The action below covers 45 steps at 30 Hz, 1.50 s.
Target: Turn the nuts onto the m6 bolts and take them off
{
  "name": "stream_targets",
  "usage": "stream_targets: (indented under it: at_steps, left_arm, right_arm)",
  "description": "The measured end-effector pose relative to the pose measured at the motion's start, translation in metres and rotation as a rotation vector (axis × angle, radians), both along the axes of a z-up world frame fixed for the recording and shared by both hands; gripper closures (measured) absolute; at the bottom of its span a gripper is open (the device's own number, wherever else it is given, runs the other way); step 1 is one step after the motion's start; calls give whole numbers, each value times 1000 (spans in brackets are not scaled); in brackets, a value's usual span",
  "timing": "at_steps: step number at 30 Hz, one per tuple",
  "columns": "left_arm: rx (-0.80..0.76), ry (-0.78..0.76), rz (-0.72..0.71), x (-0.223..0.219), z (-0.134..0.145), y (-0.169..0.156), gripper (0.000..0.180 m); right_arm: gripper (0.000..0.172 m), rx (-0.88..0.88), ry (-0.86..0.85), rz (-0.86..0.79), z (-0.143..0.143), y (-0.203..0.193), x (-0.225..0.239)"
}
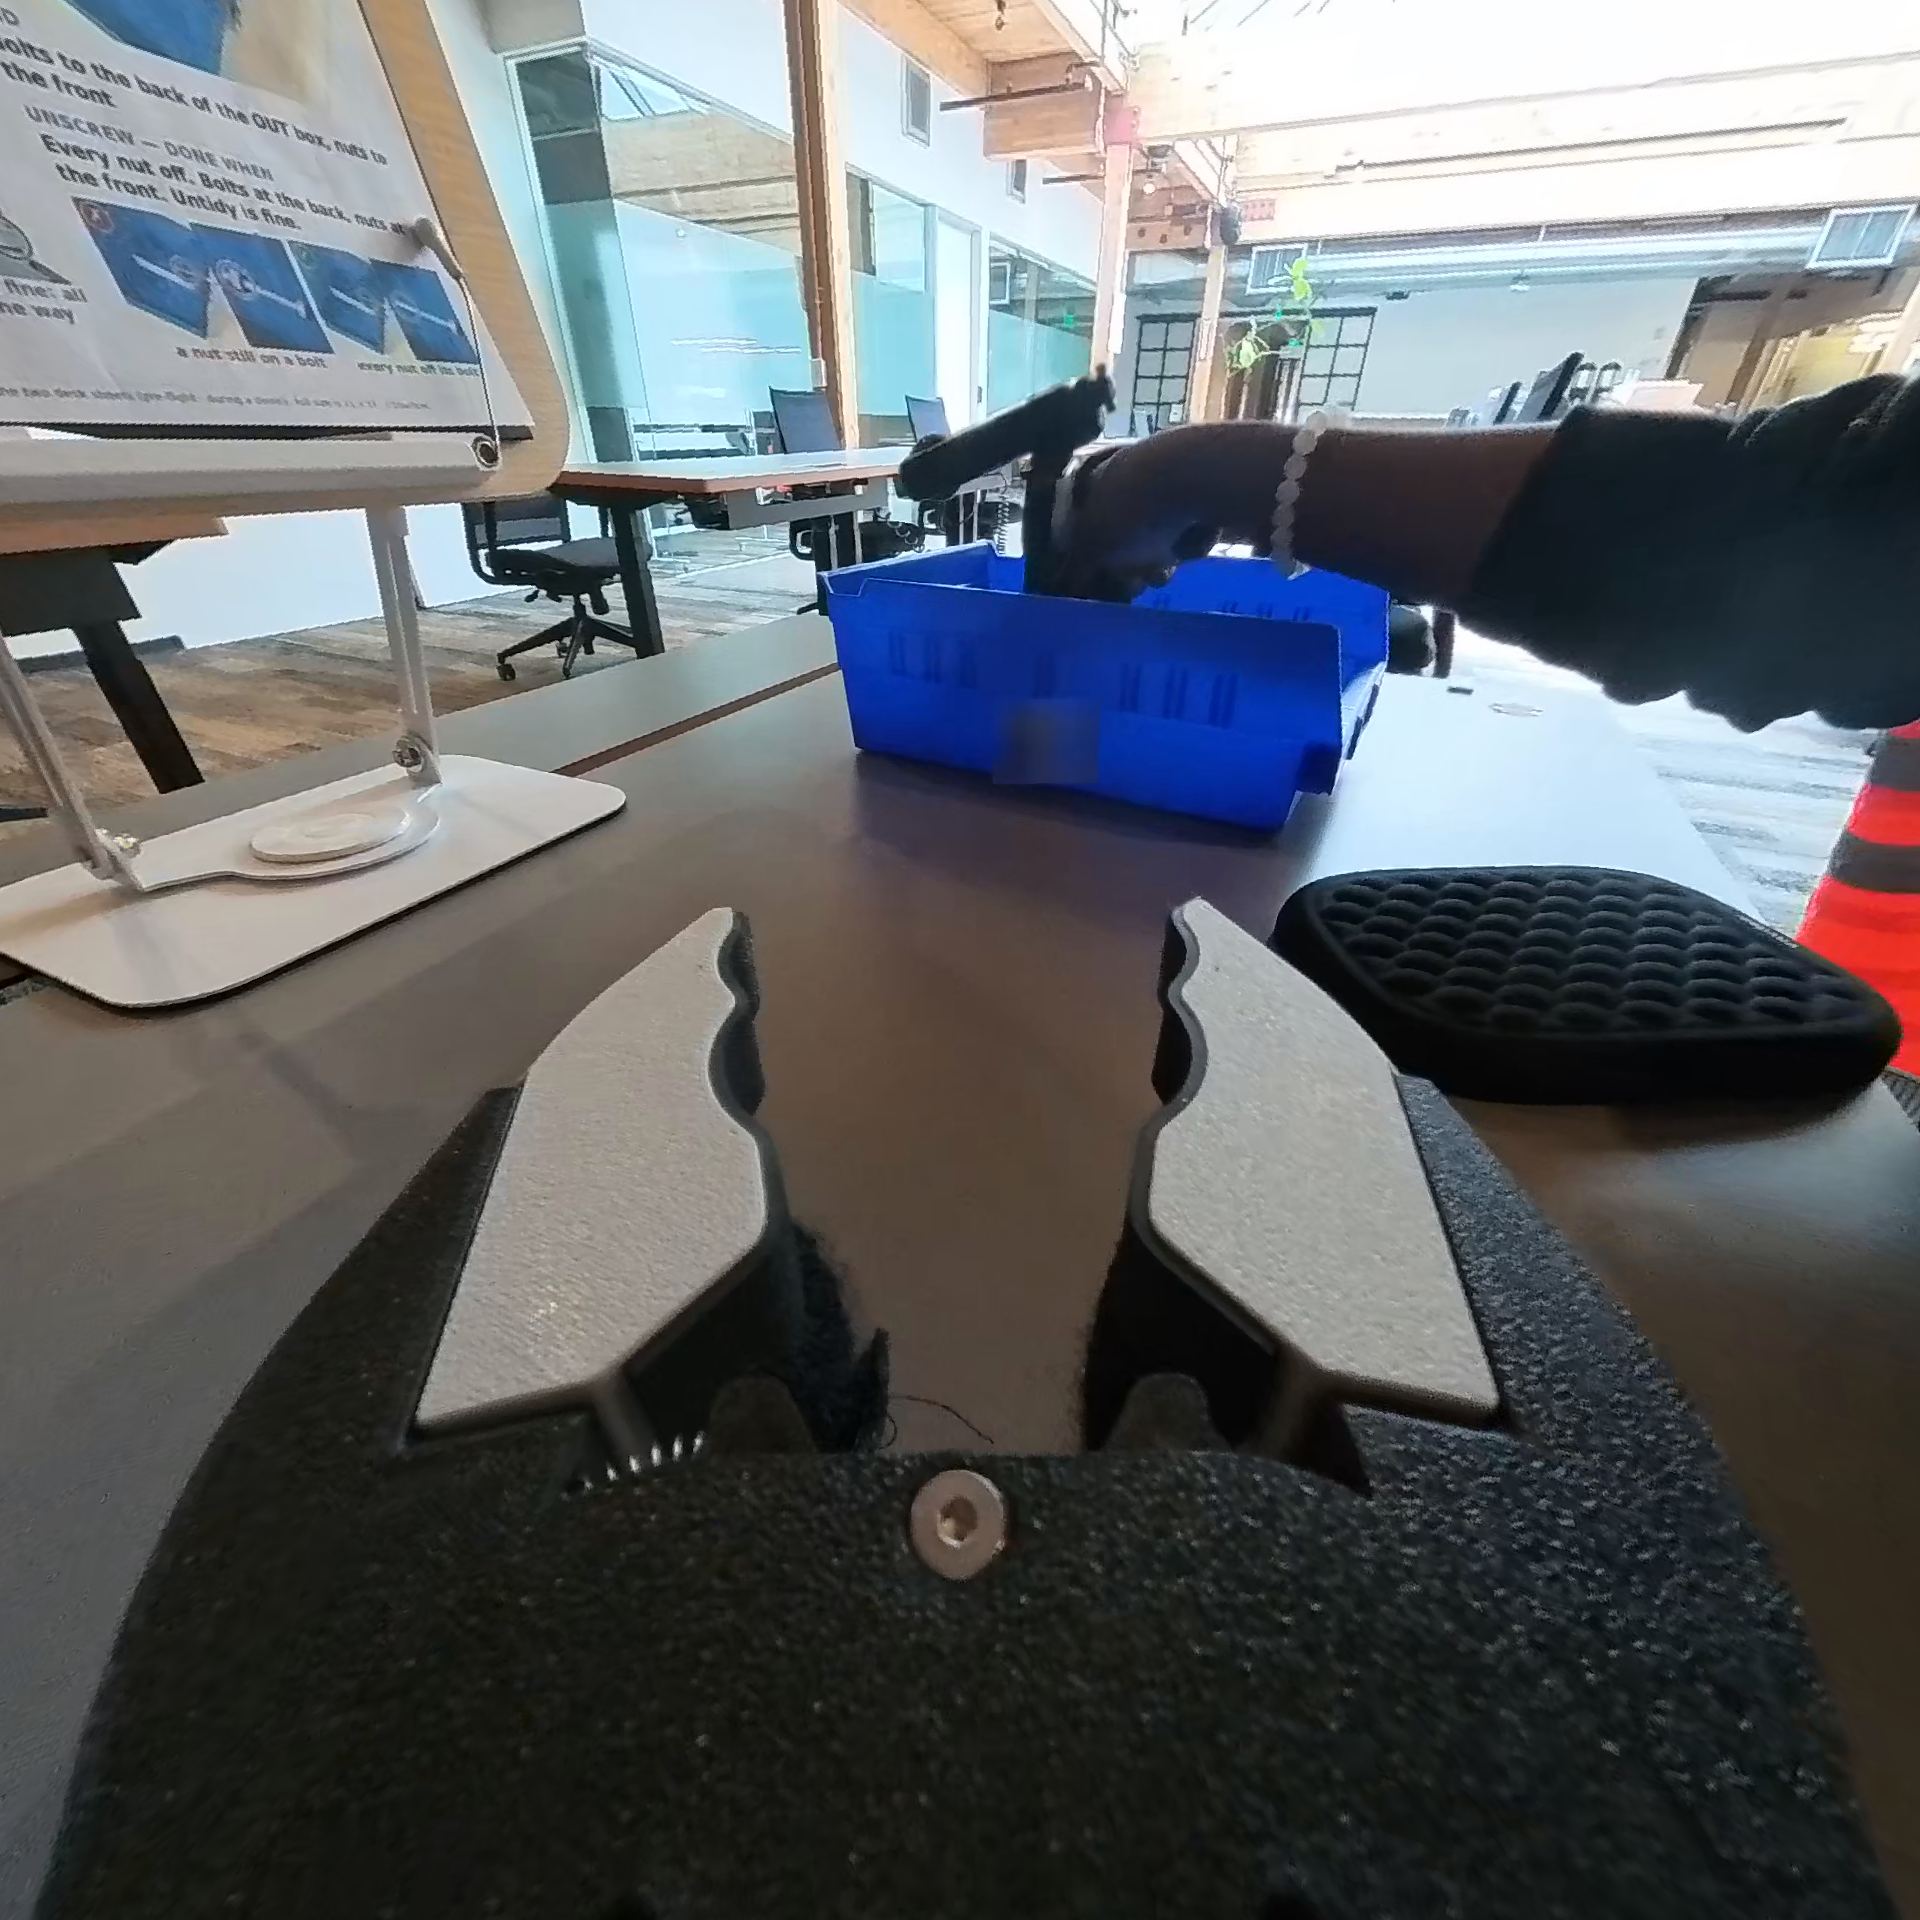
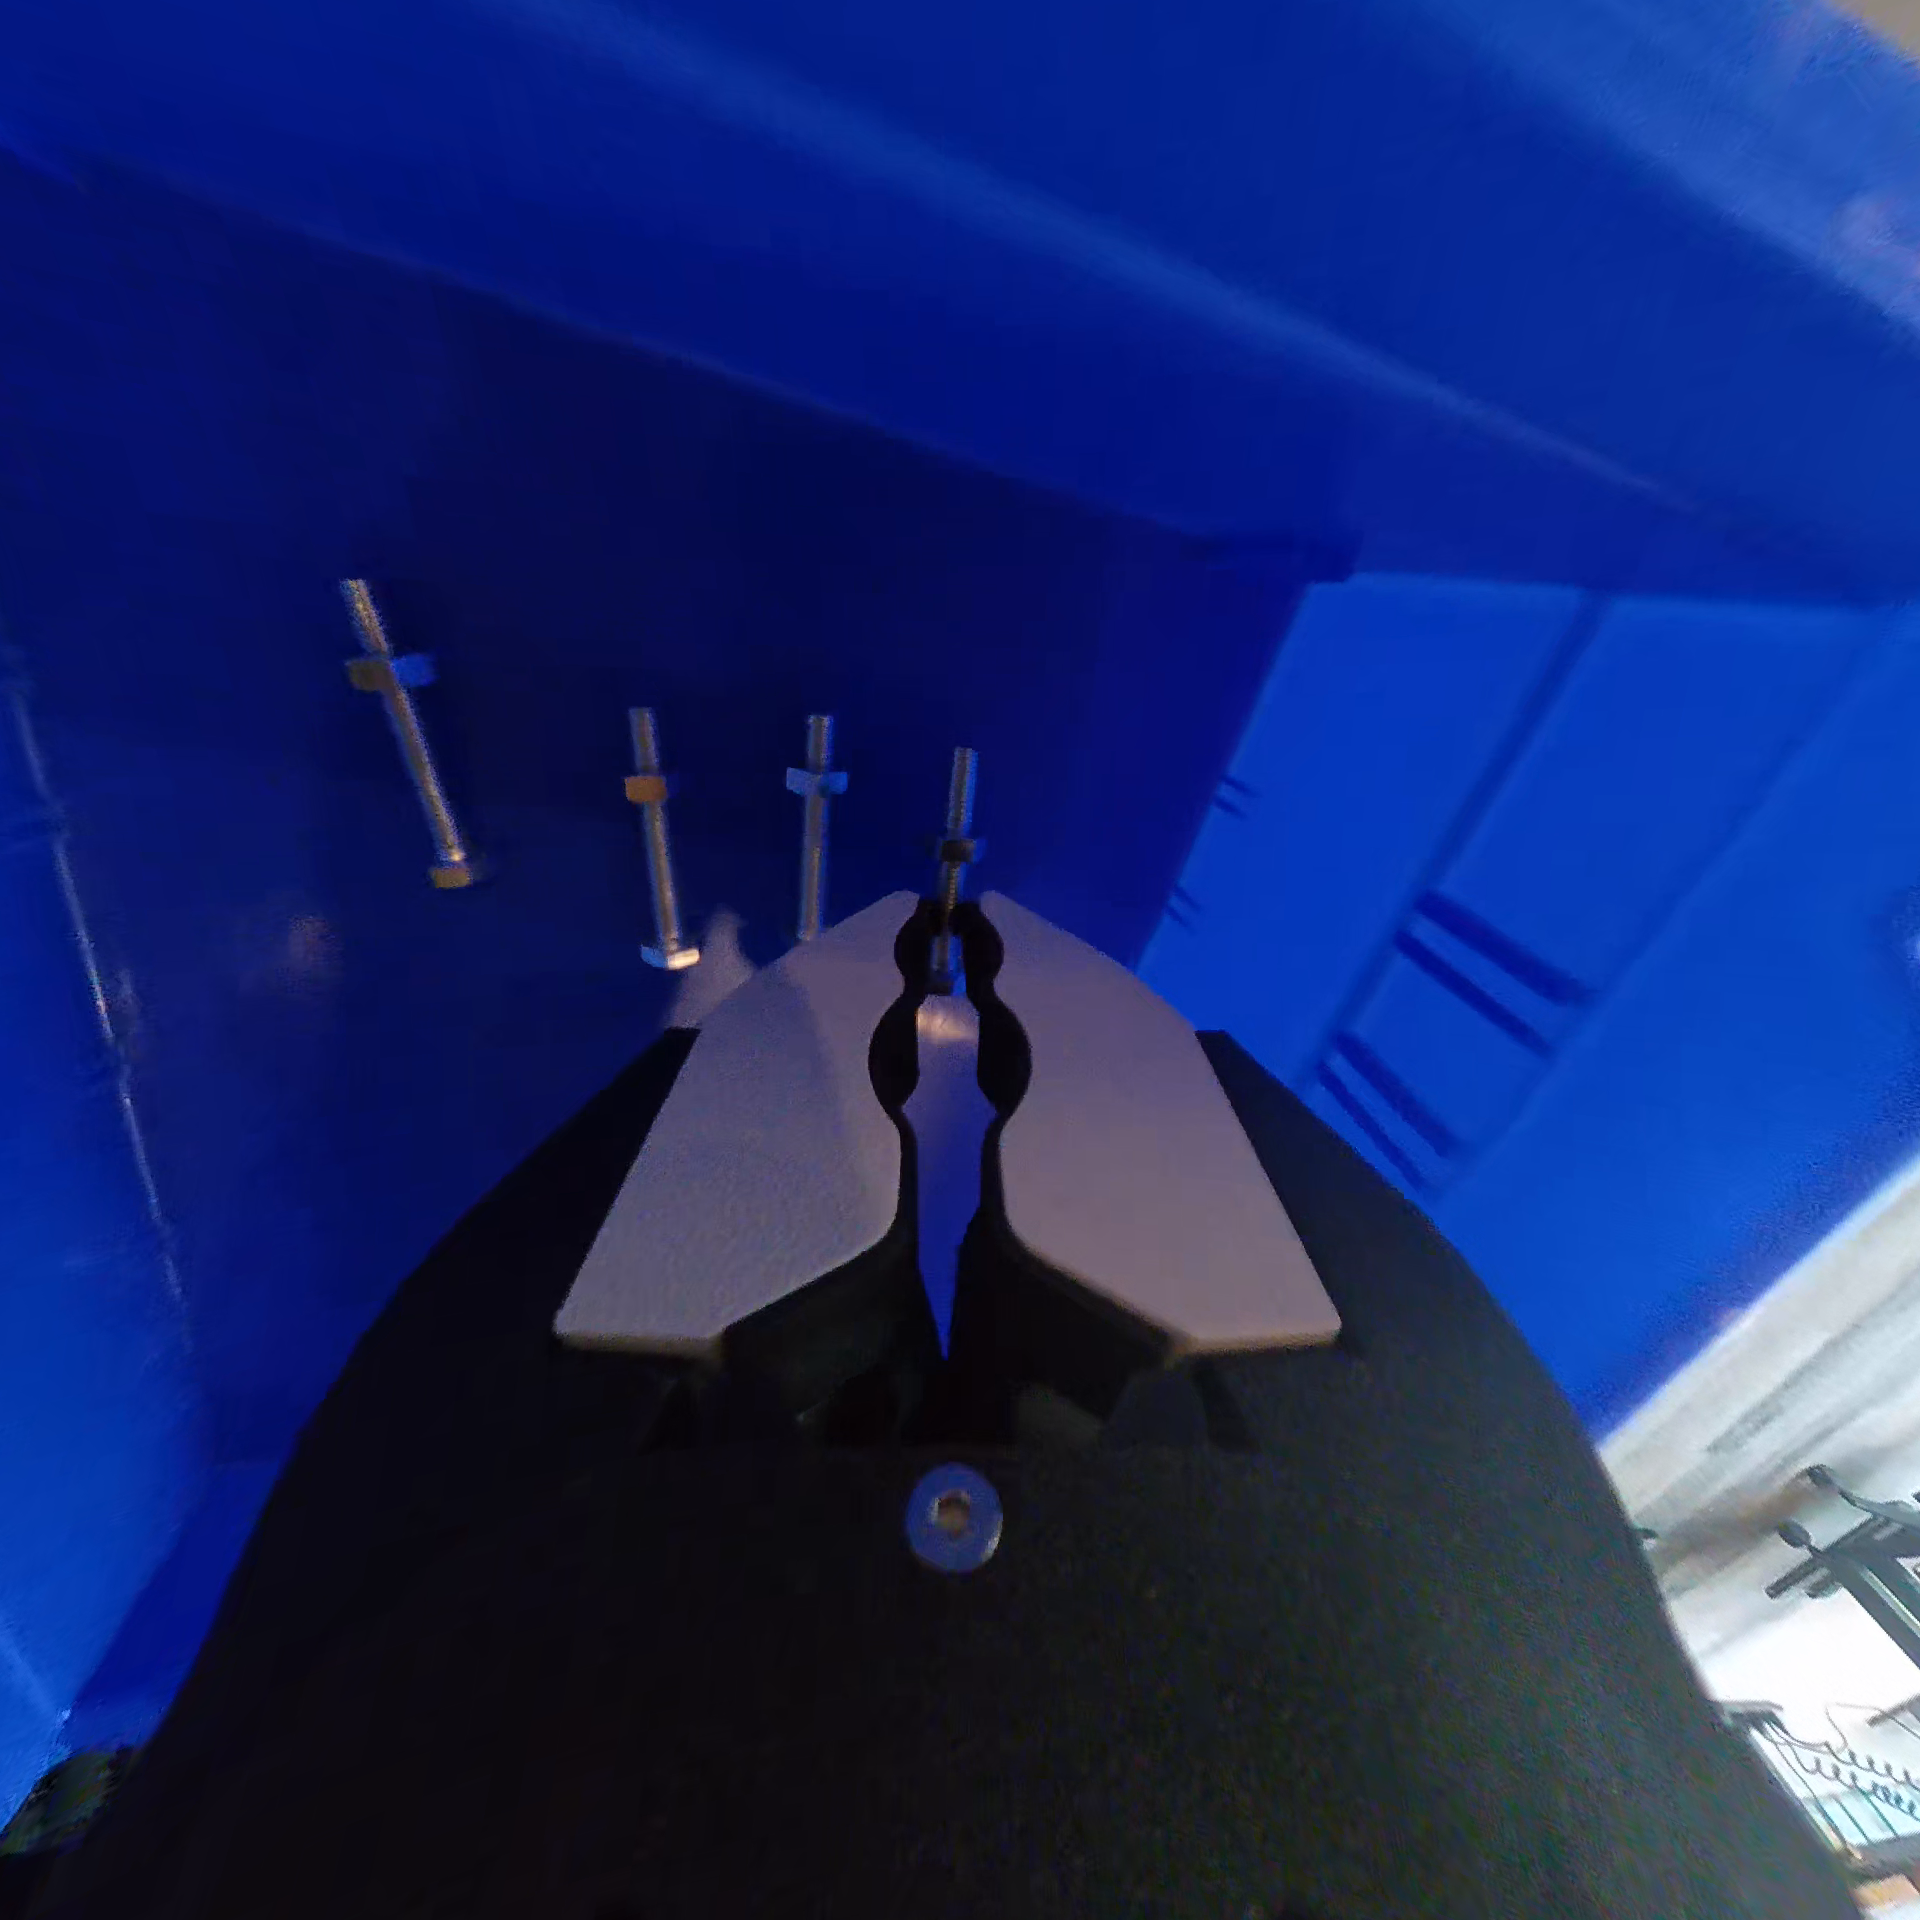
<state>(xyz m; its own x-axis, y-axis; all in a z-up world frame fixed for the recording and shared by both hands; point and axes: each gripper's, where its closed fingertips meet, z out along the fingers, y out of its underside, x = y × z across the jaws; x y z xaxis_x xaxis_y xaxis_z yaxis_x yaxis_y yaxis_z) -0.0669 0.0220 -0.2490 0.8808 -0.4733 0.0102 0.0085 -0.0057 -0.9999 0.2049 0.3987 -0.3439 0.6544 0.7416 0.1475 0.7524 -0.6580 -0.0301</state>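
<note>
Right gripper [image 2: 943,940], reaching down inside a blue bin [image 2: 1558,831], has its two pale fingers [image 2: 810,1091] nearly together, clamped on the lower shank of a slim silver bolt [image 2: 960,800]. This bolt runs straight ahead from the fingertips, its long axis in line with the fingers, threaded end pointing away. A small dark nut [image 2: 956,847] sits on the thread just beyond the fingertips, with bare thread showing past it. Whether the bolt has left the bin floor cannot be told.

To the left of the gripped bolt, three more bolts lie on the bin floor, roughly parallel to it. Nearest is one with a pale nut [image 2: 817,779] partway along; next, a bolt [image 2: 655,831] with a brassy-looking nut and its head toward the camera; farthest left, a longer-looking one [image 2: 405,727], tilted, also carrying a nut. Blue light tints all the metal, so true colours are uncertain.

Left gripper [image 1: 956,997] rests low over a dark table [image 1: 935,883], fingers spread wide with nothing between them. It is well apart from the bin, which stands ahead and slightly right; the right hand [image 1: 1174,499] dips into it from the right. So the right side is far nearer the bolts, and the left would likely need to meet the nut end.

A black textured pad [image 1: 1579,977] lies right of the left fingers; a white stand [image 1: 312,831] holding an instruction sheet stands left.
</note>
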Motion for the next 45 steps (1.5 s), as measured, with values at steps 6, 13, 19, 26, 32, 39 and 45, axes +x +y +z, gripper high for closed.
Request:
stream_targets:
  at_steps: [6, 13, 19, 26, 32, 39, 45]
  left_arm:
    - [-3, -5, -3, 0, 0, 0, 106]
    - [-6, -14, -1, -1, 0, 0, 106]
    - [-9, -10, -1, -1, -1, 0, 107]
    - [-16, 12, 10, -2, -2, 1, 106]
    - [-30, 113, 71, -8, 15, -8, 102]
    - [-44, 205, 196, -14, 62, -59, 103]
    - [-154, 411, 595, -96, 91, -136, 105]
  right_arm:
    - [165, 6, -4, 17, -3, 2, 1]
    - [136, 121, 138, 104, 44, -9, -6]
    - [101, 250, 255, 159, 94, -30, 19]
    - [99, 293, 280, 95, 103, -37, 77]
    - [102, 261, 320, 65, 88, -46, 97]
    - [114, 190, 331, 67, 60, -55, 102]
    - [117, 192, 339, 76, 51, -61, 106]
